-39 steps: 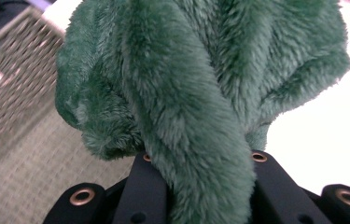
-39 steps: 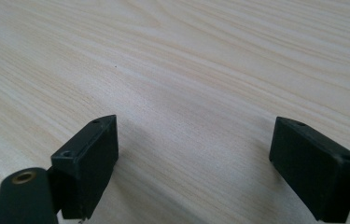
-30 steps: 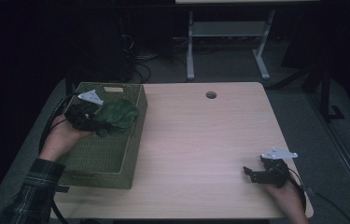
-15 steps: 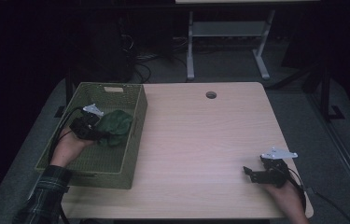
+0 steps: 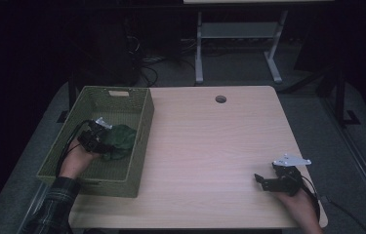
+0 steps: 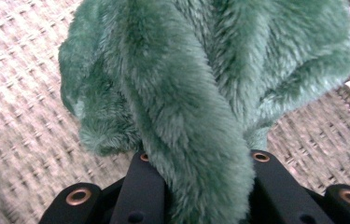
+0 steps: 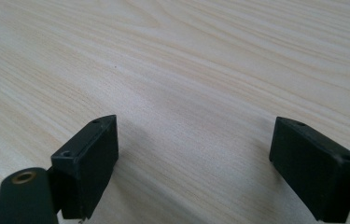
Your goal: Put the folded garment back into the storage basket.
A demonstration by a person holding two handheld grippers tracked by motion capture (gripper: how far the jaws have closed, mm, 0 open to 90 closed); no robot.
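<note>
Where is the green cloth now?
In the high view, the green cloth is inside the basket at the table's left, clamped in the left gripper.

I see a deep green furry cloth (image 6: 200, 93), its pile paler at the tips, dark green from above (image 5: 118, 140). The basket (image 5: 122, 100) at the tabletop's left edge is olive green with a tight woven mesh pattern, and reads beige up close (image 6: 18, 70). The tabletop (image 5: 219, 146) is pale wood with fine lengthwise grain. My left gripper (image 5: 94, 139) and right gripper (image 5: 273, 181) are black, with copper-coloured rivets and a grey plate each. My sleeve (image 5: 53, 204) is dark plaid.
</note>
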